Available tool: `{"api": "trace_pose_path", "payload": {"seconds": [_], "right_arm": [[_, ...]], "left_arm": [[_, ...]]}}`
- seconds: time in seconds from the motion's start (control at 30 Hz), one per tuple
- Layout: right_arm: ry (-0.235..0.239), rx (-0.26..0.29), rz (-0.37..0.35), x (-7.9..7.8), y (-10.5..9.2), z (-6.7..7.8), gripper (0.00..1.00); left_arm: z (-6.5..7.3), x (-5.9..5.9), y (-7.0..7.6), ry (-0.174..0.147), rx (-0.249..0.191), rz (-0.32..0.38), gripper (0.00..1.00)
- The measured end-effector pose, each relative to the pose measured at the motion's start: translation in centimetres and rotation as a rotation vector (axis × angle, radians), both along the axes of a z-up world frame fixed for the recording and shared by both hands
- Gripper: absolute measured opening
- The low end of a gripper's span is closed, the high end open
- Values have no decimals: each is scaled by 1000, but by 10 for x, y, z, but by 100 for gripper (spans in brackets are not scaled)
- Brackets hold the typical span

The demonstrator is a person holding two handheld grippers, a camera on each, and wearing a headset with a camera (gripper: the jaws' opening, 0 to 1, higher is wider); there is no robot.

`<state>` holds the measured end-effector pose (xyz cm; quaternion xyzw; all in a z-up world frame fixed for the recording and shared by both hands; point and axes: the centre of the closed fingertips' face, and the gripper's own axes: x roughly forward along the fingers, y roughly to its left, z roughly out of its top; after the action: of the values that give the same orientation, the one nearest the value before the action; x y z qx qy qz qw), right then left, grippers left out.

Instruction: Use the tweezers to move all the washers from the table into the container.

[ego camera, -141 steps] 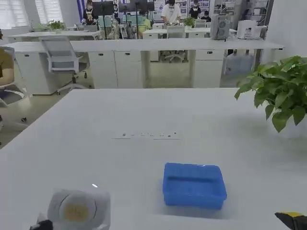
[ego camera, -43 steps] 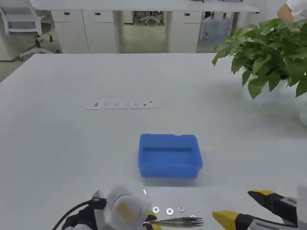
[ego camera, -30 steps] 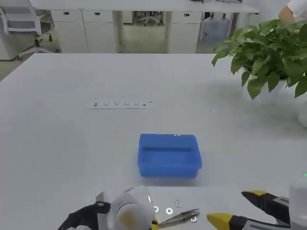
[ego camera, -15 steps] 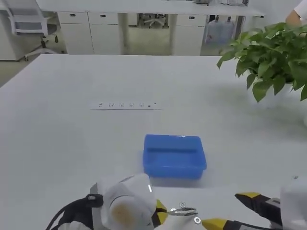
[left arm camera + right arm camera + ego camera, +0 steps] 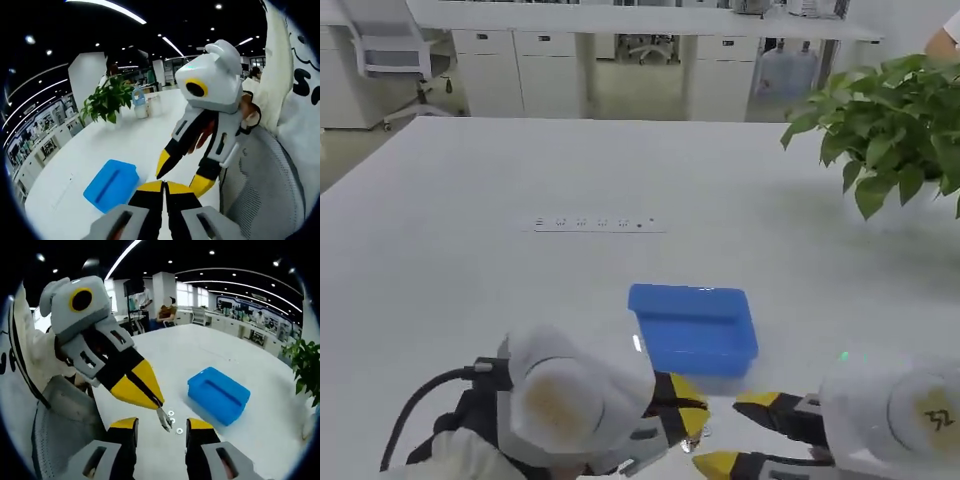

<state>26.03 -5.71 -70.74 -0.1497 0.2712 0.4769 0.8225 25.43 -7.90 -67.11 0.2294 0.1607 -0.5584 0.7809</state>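
Near the table's front edge stands a blue container (image 5: 692,328), seen as well in the left gripper view (image 5: 111,184) and the right gripper view (image 5: 218,394). My left gripper (image 5: 692,420) is shut on silver tweezers (image 5: 164,419), whose tips hang just above three small washers (image 5: 172,421) on the white table (image 5: 200,350). My right gripper (image 5: 725,432) is open beside it, its jaws on either side of the tweezer tips (image 5: 162,424). In the left gripper view the right gripper (image 5: 177,181) stands open just ahead of my shut jaws. In the head view the grippers hide the washers.
A leafy potted plant (image 5: 890,130) stands at the table's right side. A row of flush sockets (image 5: 595,222) lies in the table's middle. Desks and office chairs stand beyond the far edge, and a mesh chair back (image 5: 260,190) is close behind the grippers.
Both grippers have risen and come closer together in the head view, now covering the washers and tweezer tips. The head camera has tilted slightly; the container has not moved.
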Motion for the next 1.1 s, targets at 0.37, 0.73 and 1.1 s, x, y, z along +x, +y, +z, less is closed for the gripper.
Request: {"api": "trace_pose_path", "payload": {"seconds": [0.37,0.73,1.1], "right_arm": [[-20,-54,128,-8,18,-3,10],[-7,-61,162,-12,24,-12,5],[61,31,85,20,27,-13,5]], "left_arm": [[13,-22,3,-40,8,-39,0],[7,-16,9,1,-35,55,0],[-33,7,58,157,-18,398,28]]}}
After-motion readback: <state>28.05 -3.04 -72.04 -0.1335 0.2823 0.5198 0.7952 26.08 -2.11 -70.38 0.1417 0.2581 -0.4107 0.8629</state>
